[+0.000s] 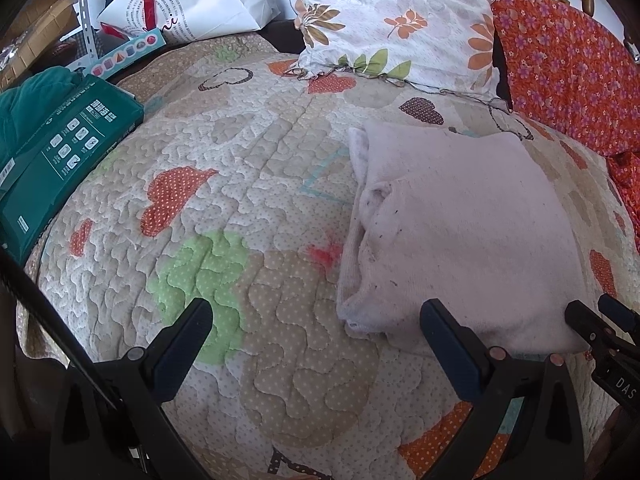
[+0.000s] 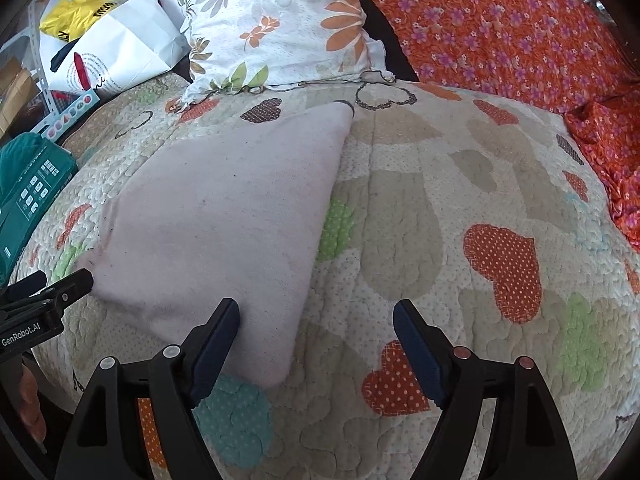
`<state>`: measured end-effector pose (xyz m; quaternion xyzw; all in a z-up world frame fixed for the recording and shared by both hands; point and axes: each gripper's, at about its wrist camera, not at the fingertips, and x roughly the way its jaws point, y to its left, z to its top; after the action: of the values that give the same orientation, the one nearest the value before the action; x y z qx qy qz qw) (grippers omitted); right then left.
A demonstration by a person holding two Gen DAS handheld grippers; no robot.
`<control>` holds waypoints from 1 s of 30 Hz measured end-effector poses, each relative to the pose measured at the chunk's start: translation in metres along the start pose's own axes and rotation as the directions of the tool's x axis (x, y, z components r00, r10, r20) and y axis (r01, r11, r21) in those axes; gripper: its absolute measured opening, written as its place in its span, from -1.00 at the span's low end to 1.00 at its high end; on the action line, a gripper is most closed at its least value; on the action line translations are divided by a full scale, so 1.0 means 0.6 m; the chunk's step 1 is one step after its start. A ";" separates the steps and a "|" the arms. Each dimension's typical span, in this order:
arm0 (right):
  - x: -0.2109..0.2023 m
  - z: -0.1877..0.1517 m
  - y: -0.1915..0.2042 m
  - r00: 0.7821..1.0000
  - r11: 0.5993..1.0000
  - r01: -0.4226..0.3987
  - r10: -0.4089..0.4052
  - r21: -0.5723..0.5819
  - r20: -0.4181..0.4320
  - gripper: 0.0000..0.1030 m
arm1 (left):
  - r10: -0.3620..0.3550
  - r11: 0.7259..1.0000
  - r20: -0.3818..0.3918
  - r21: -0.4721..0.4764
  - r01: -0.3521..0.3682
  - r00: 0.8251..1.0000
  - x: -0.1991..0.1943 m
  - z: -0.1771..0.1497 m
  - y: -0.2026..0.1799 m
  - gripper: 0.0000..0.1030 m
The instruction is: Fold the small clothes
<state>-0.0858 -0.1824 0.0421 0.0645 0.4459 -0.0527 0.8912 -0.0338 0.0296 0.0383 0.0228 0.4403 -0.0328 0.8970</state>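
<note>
A pale pink small garment point(image 1: 460, 224) lies folded flat on the quilted heart-pattern bedspread point(image 1: 240, 200). Layered edges show along its left side in the left wrist view. It also shows in the right wrist view point(image 2: 224, 220). My left gripper point(image 1: 316, 320) is open and empty, above the quilt at the garment's near left corner. My right gripper point(image 2: 316, 316) is open and empty, at the garment's near right corner, its left finger point(image 2: 216, 340) over the cloth edge. The right gripper's tip point(image 1: 600, 328) shows at the right of the left wrist view; the left gripper's tip point(image 2: 60, 288) shows at the left of the right wrist view.
A floral pillow point(image 1: 400, 20) lies at the head of the bed. An orange flowered cloth point(image 2: 520, 32) covers the right side. A green box point(image 1: 52, 160) sits at the left edge of the bed, with white paper bags point(image 1: 192, 4) and a yellow bag point(image 2: 76, 10) behind it.
</note>
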 end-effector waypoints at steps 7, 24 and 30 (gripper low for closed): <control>-0.006 0.000 -0.004 1.000 1.000 0.013 -0.013 -0.005 0.012 0.66 | -0.011 1.000 0.009 0.019 0.010 1.000 -0.005 -0.003 -0.010 1.00; -0.033 -0.022 0.007 0.998 0.998 0.047 -0.046 -0.033 0.033 0.67 | -0.027 0.998 0.031 0.062 0.025 0.999 -0.024 -0.019 -0.029 1.00; -0.048 -0.048 0.008 0.997 0.997 0.066 -0.065 -0.029 0.033 0.68 | -0.074 0.996 0.001 0.053 0.074 0.997 -0.032 -0.029 -0.032 1.00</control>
<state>-0.1250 -0.1721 0.0487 0.0356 0.4342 -0.0761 0.8969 -0.0608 0.0124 0.0423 0.0301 0.4383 -0.0777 0.8950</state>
